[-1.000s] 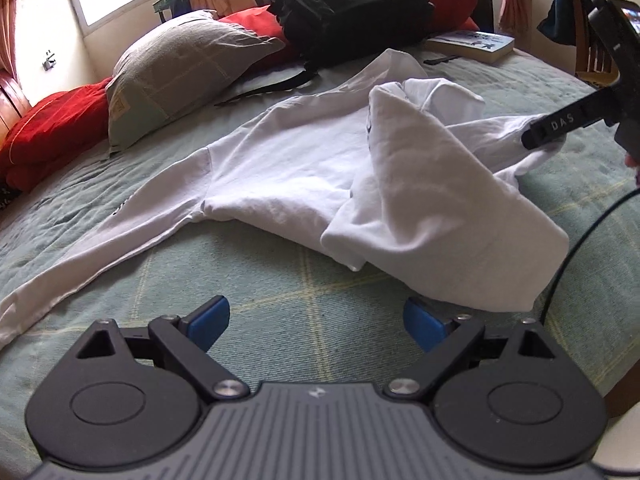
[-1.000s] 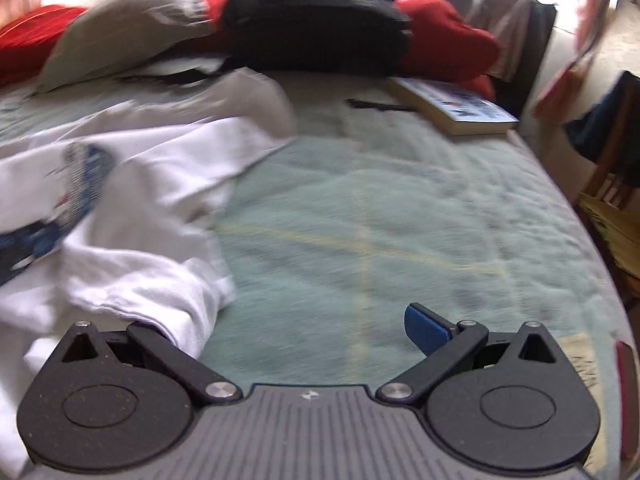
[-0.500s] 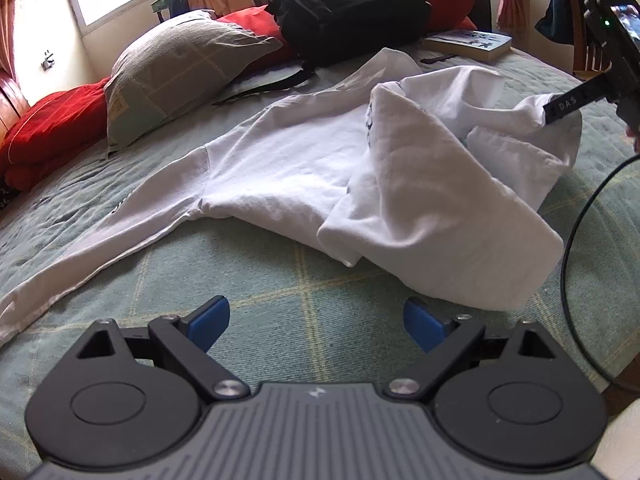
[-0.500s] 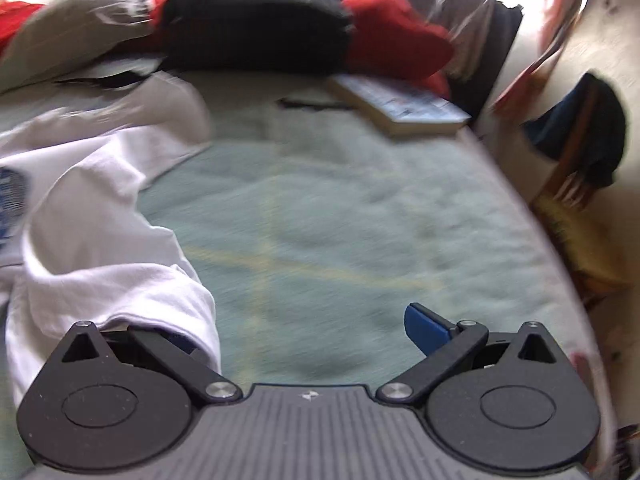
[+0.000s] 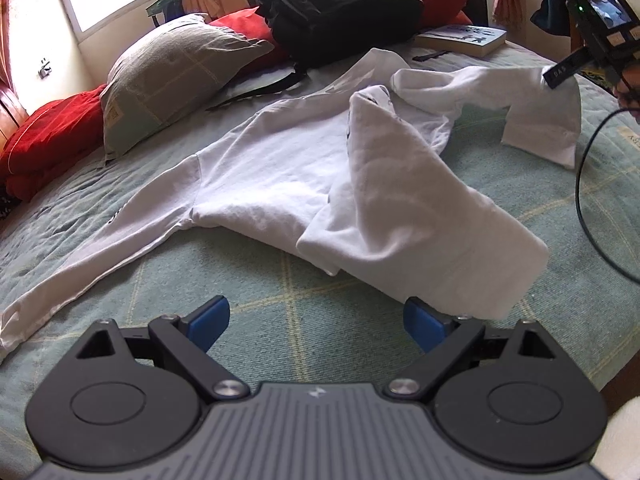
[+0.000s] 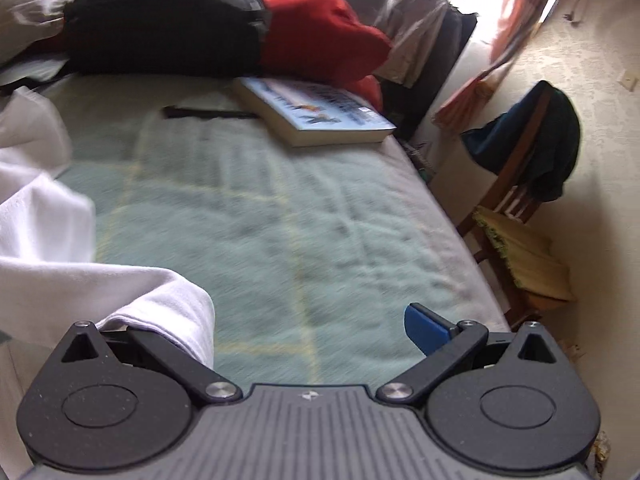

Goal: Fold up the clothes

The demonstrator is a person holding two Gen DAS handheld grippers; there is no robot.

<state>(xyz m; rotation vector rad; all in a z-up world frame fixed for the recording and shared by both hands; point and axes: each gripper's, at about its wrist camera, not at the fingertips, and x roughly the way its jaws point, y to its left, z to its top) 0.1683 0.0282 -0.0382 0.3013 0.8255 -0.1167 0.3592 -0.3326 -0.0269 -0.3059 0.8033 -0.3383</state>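
On the far left of the green bedspread (image 5: 288,300), seen from my left wrist, red pillows (image 5: 48,136) lie against a grey pillow (image 5: 172,76). My left gripper (image 5: 316,320) hovers low over the bedspread with its blue pads spread wide and nothing between them. Ahead of it the white long-sleeved shirt (image 5: 272,168) lies across the bed, one sleeve (image 5: 80,272) stretched flat toward the left and the hem side bunched into a raised fold just beyond my right-hand pad. Behind the shirt a black backpack (image 5: 336,0) rests on the pillows, with a book (image 5: 460,38) beside it to the right. Further right the other sleeve (image 5: 540,120) is lifted off the bed, hanging from one finger of my right gripper (image 6: 308,324). From the right wrist that gripper's jaws stand wide apart: white cloth drapes over the left finger and hides its pad, and the right pad is bare. Beyond the bed's right edge stands a wooden chair (image 6: 520,208).
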